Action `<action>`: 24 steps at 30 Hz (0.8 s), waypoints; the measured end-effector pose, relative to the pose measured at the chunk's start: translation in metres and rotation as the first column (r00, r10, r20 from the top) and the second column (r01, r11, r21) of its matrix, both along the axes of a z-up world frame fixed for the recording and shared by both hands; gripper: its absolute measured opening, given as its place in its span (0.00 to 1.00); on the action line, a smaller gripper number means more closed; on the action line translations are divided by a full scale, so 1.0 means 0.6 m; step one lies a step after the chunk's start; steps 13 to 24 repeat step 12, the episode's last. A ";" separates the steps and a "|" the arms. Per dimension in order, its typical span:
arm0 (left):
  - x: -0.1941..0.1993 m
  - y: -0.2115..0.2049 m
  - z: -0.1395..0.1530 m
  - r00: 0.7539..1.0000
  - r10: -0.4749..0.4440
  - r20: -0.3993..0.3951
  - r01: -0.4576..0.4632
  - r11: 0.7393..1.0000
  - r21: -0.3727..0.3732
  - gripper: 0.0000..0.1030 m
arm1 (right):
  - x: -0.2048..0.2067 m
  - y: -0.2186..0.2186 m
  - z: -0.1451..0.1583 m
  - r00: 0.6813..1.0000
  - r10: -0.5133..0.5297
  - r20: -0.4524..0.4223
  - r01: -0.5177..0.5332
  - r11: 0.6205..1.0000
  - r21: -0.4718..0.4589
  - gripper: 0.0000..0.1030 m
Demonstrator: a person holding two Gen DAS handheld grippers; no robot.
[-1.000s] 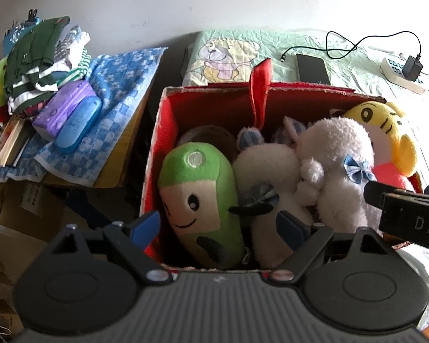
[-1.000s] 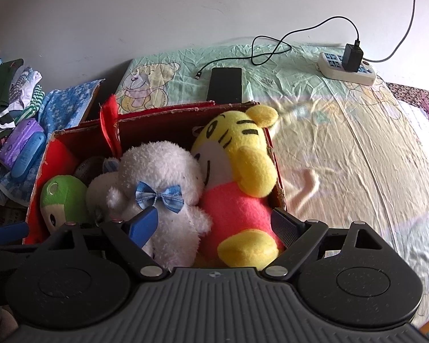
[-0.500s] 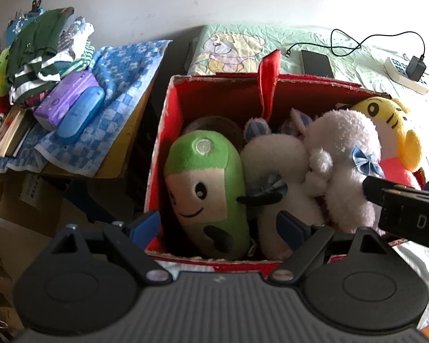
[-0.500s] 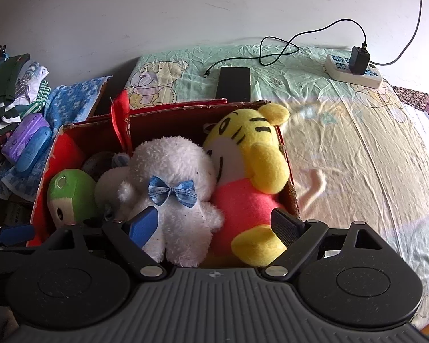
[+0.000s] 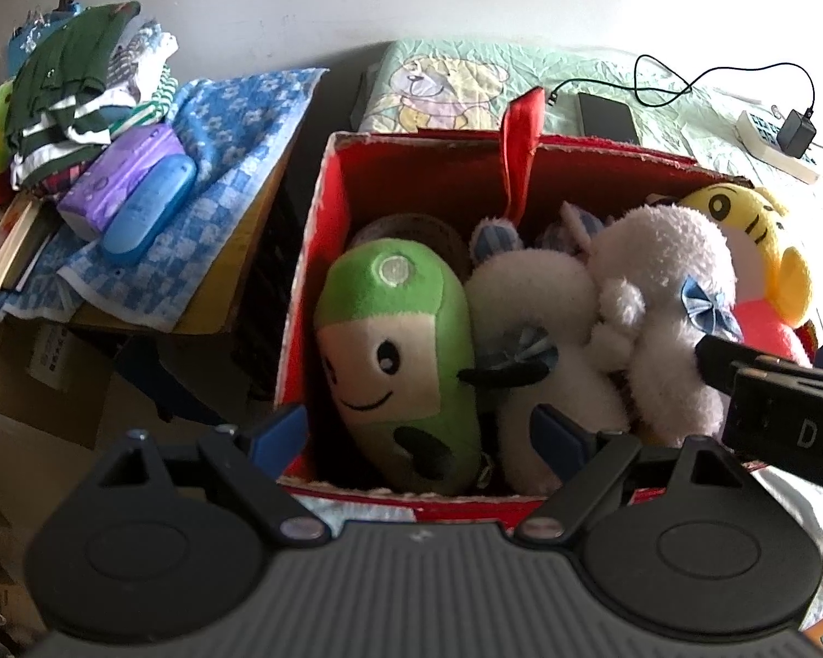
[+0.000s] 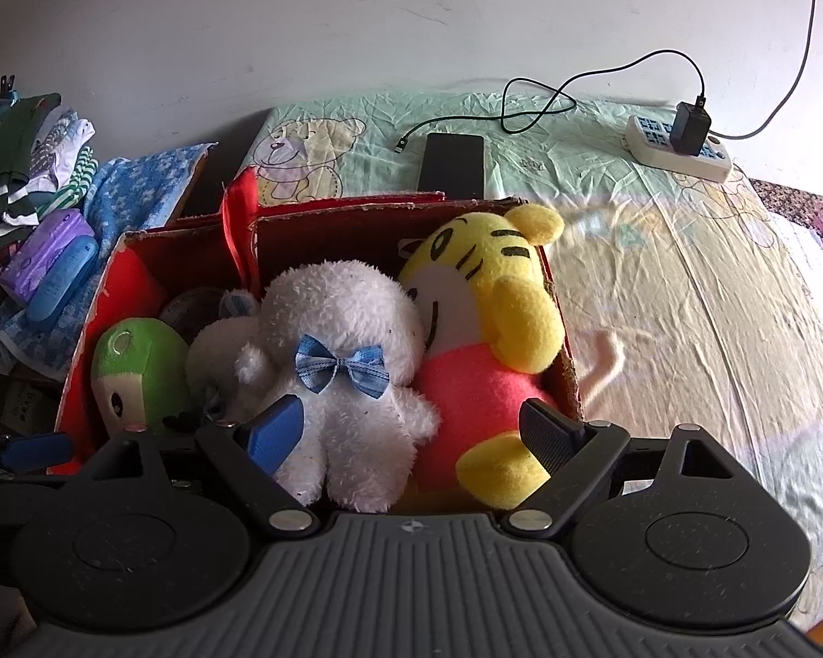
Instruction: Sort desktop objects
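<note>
Backed off a little from the red box (image 5: pixel 323 252) over the last second, more of its near rim now showing. Left gripper (image 5: pixel 417 433) and right gripper (image 6: pixel 411 427) both spread apart, gripping nothing. Green toy (image 5: pixel 400 351), white toy (image 6: pixel 345 351) and yellow tiger (image 6: pixel 494 307) all packed inside, so probably stowed for good.

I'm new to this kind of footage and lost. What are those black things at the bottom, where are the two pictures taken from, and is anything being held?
Each picture comes from a fisheye camera on a hand-held two-finger tool, looking along its fingers. The black shapes are the tools themselves. The left tool looks at a green plush in a red box; the right tool faces a white plush with a blue bow and a yellow tiger plush. Both tools are open, holding nothing. Behind the box a phone lies on the bedsheet.
</note>
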State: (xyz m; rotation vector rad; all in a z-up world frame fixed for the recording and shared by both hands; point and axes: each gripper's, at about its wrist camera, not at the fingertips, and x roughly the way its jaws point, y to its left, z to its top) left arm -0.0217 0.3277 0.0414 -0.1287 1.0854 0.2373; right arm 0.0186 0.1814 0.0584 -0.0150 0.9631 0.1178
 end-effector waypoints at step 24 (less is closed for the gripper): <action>-0.002 -0.002 0.003 1.000 -0.015 0.028 0.016 1.000 -0.013 0.84 | -0.002 0.001 0.000 1.000 -0.009 0.004 0.009 1.000 0.008 0.85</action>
